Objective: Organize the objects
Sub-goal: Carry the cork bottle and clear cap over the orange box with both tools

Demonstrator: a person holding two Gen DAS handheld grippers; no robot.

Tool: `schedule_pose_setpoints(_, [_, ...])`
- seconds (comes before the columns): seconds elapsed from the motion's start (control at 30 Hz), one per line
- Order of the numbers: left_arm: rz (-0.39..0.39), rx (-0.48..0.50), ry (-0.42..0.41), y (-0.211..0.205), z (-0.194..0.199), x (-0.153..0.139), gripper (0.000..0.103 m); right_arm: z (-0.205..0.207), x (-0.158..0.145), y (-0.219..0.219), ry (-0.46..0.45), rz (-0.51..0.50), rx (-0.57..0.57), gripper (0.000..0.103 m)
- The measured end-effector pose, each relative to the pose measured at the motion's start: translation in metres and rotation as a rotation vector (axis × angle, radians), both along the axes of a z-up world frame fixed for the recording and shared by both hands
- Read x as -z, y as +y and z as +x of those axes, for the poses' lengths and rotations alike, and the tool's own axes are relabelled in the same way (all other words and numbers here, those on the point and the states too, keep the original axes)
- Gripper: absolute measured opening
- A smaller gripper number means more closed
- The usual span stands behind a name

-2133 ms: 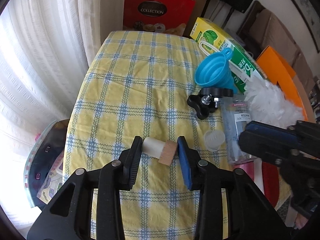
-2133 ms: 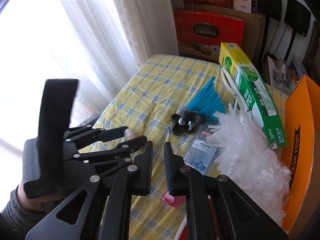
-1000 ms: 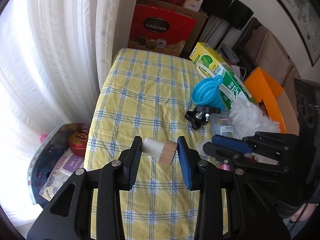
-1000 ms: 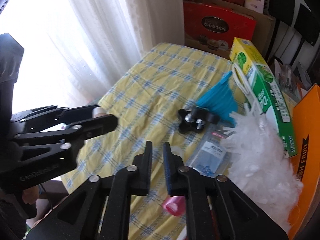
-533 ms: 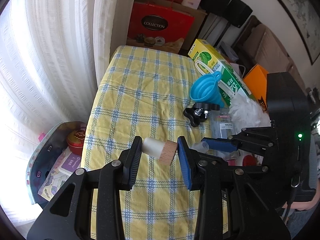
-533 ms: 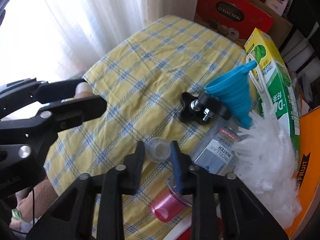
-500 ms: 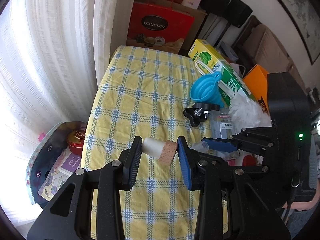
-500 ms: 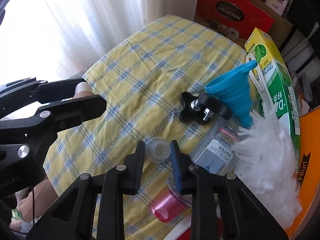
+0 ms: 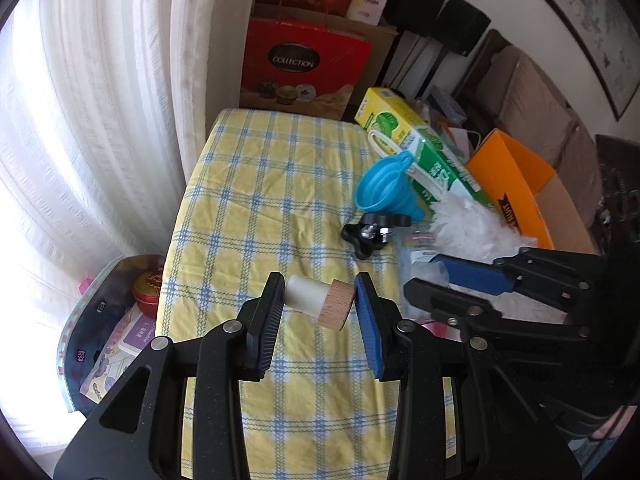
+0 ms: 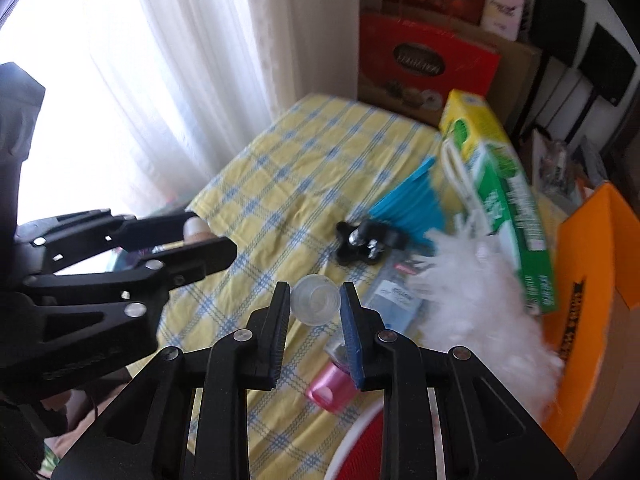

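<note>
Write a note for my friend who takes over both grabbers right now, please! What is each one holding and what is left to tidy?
Left gripper: shut on the cork stopper, held above the checked cloth.
Right gripper: shut on the small clear cap, lifted off the cloth.
Still lying by the right edge: blue funnel, black knob, clear packet, white duster, pink bottle, green box.
Done: two small things picked up.
Left: put both away, then probably sort the rest. An orange box stands open alongside.
</note>
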State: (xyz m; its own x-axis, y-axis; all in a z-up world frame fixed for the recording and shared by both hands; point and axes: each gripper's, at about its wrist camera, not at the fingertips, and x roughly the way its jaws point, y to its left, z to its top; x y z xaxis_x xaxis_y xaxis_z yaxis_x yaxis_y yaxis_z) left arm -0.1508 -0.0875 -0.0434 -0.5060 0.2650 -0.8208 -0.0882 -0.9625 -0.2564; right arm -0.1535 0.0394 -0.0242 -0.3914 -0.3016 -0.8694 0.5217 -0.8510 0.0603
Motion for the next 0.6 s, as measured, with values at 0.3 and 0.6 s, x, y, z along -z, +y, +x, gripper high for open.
schedule_pose_setpoints(0.3, [-0.03, 0.007, 0.075, 0.018, 0.012, -0.03, 0.033, 0.02, -0.044, 0.034, 0.095, -0.072, 0.095, 0.024])
schedule_pose_setpoints(0.6, [-0.022, 0.025, 0.129, 0.044, 0.018, -0.059, 0.033, 0.036, -0.075, 0.073, 0.177, -0.127, 0.211, 0.025])
